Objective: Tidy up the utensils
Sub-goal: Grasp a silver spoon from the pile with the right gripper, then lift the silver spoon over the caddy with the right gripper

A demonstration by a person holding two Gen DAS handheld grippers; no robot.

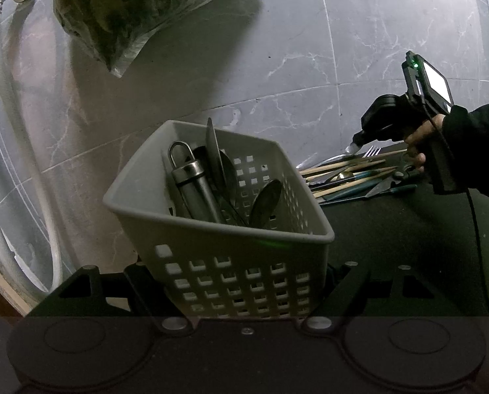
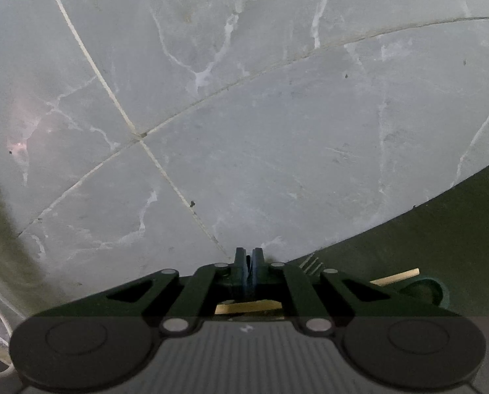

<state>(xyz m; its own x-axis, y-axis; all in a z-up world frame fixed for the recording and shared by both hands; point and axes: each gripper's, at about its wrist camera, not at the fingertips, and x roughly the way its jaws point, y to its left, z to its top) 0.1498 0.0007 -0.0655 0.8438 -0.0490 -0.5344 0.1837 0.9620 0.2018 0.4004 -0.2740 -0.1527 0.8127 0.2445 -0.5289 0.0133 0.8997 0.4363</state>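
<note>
The left gripper's (image 1: 244, 282) fingers clamp the grey perforated basket (image 1: 218, 229); the right gripper's (image 2: 248, 256) fingers are pressed together on a spoon (image 1: 338, 157) above the bench's (image 1: 392, 223) utensil pile.

The basket (image 1: 231, 262) is pale grey plastic, its walls pierced by a grid of small square holes. Inside stand dull steel utensils (image 1: 198, 190). The wall tiles (image 1: 310, 65) are grey marble with thin white veins and pale grout lines. The counter (image 1: 392, 229) is very dark green. Loose chopsticks (image 1: 339, 165) are light wood; scissors (image 1: 389, 185) have teal handles. The sleeve (image 1: 477, 138) is black
</note>
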